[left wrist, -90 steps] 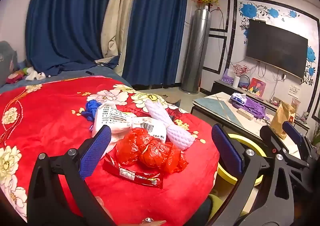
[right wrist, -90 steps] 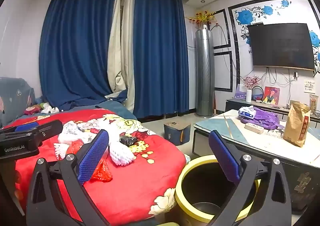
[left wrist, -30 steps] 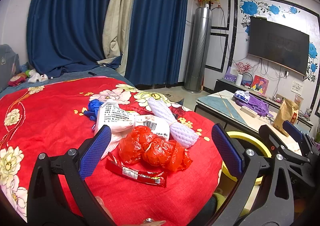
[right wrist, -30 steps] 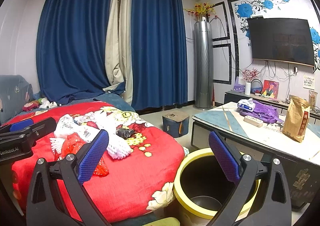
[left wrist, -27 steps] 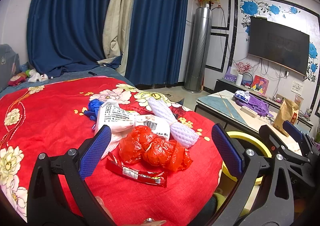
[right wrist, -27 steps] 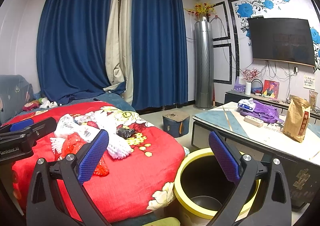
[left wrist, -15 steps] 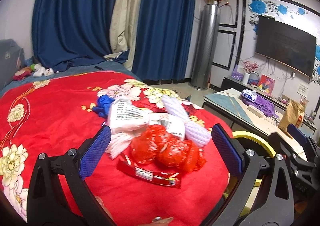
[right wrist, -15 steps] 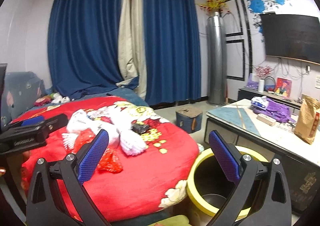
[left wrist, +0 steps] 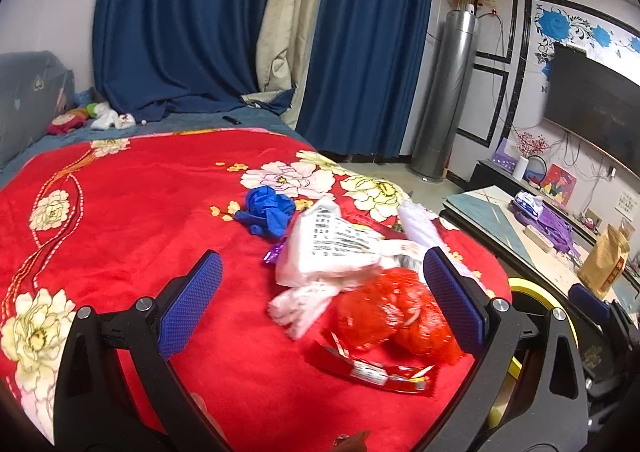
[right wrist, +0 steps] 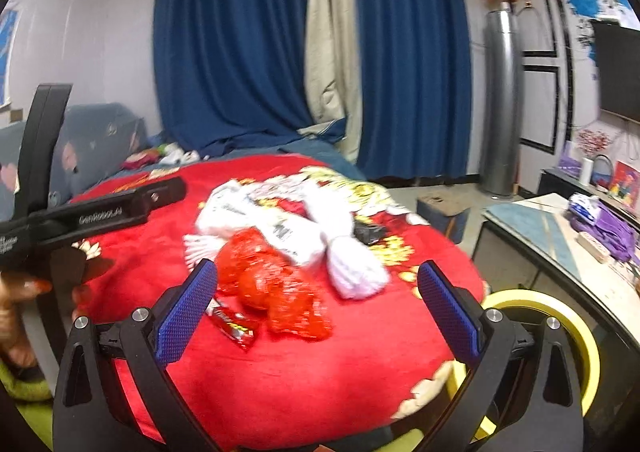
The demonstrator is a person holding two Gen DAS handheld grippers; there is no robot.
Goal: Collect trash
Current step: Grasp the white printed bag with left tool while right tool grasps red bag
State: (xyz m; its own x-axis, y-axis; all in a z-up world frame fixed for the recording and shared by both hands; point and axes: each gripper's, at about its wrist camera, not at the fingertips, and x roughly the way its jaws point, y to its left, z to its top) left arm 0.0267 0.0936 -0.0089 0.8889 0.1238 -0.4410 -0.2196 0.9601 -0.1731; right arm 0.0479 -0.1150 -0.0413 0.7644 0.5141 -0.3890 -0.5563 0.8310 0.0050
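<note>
Both pairs of fingers stand wide apart and hold nothing: the left gripper [left wrist: 320, 302] frames the heap, the right gripper [right wrist: 316, 310] sits over the red plastic bag [right wrist: 272, 292]. The trash lies near the bed's [right wrist: 320, 364] front edge, the yellow bin [right wrist: 560, 328] just beside it. To start well, lower the right fingers astride the bag's narrow waist. The bag's long axis runs from far-left to near-right; the red wrapper [right wrist: 232, 326] points likewise.
</note>
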